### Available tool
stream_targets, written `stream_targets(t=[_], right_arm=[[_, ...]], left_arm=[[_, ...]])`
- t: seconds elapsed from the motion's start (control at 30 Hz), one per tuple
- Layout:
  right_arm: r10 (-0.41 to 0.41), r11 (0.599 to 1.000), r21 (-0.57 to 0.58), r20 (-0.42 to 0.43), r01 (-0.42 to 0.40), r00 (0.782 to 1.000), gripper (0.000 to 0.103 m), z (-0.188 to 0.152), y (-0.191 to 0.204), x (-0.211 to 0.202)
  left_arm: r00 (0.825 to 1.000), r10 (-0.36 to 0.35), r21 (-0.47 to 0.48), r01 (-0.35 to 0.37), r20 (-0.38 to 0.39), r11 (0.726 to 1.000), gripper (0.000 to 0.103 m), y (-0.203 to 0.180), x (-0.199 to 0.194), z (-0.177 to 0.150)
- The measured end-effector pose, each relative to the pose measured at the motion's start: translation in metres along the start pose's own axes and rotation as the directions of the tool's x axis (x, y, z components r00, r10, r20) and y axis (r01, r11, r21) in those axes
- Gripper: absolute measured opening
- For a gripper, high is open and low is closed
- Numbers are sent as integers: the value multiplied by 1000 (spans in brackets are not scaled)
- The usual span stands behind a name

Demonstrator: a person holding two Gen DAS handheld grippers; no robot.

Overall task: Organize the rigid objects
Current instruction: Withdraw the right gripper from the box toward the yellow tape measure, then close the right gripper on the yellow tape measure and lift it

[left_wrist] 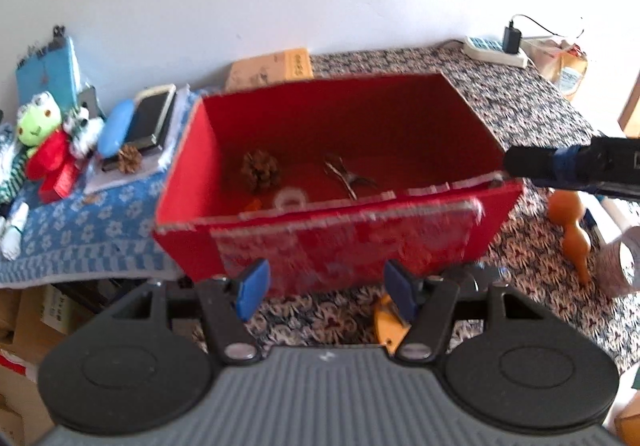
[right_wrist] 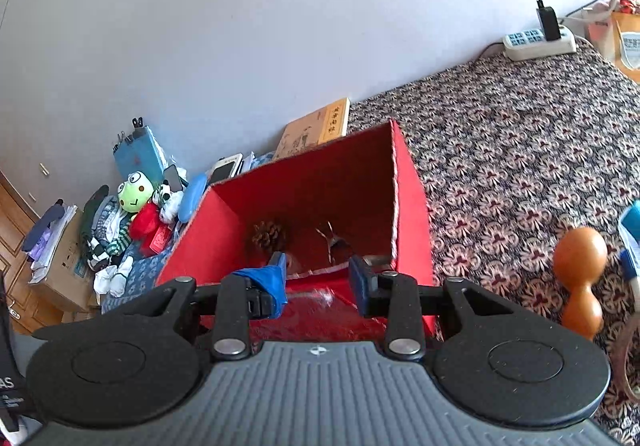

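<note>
A red box (left_wrist: 336,246) stands open on a floral-patterned tabletop (left_wrist: 500,97), a pine cone (left_wrist: 260,169) and a white ring (left_wrist: 290,198) on its floor. The left tongs (left_wrist: 326,288) hover before its near wall, jaws apart, nothing between them. The right tongs (left_wrist: 576,165) reach in over its right rim. An orange gourd (left_wrist: 570,226) lies near the tabletop's right edge, a power strip (left_wrist: 494,50) at its far edge.

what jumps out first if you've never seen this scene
The open red cardboard box in the middle of the floral-patterned cloth, with a brown pine cone on its floor. To its left a green frog plush toy lies among clutter; to its right stands an orange gourd-shaped wooden piece.
</note>
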State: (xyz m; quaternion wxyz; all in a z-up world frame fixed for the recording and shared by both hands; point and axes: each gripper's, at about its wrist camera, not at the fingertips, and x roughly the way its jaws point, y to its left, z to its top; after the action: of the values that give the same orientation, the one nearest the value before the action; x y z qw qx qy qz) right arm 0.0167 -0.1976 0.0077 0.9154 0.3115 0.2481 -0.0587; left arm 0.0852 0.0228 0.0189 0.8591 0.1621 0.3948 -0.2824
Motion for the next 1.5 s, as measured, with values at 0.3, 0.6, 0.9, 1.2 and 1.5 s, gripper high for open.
stream_targets(t=[0.3,0.6,0.9,1.2,1.5], right_arm=[[3,1000,2,-75,-2,997,18,-30,-20,0],[10,996,92,-221,10,975,17,-62,-39,32],[54,993,118,-308,-19,950,17,-71,-36,58],[87,988,148,-359,-35,929,17,-71,-37,80],[99,988,144,-377,-48,921,18,-72,-35,97]], left_arm=[[995,-80,6,81,-66,997,67,-4,21,-35],[976,-183,-9,183,-115,983,68,-9,52,-66],[959,-234,-7,236,-157,972,72,-22,73,-70],[950,-264,-7,267,-169,964,79,-26,90,-59],[943,-278,10,285,-181,959,88,-30,105,-51]])
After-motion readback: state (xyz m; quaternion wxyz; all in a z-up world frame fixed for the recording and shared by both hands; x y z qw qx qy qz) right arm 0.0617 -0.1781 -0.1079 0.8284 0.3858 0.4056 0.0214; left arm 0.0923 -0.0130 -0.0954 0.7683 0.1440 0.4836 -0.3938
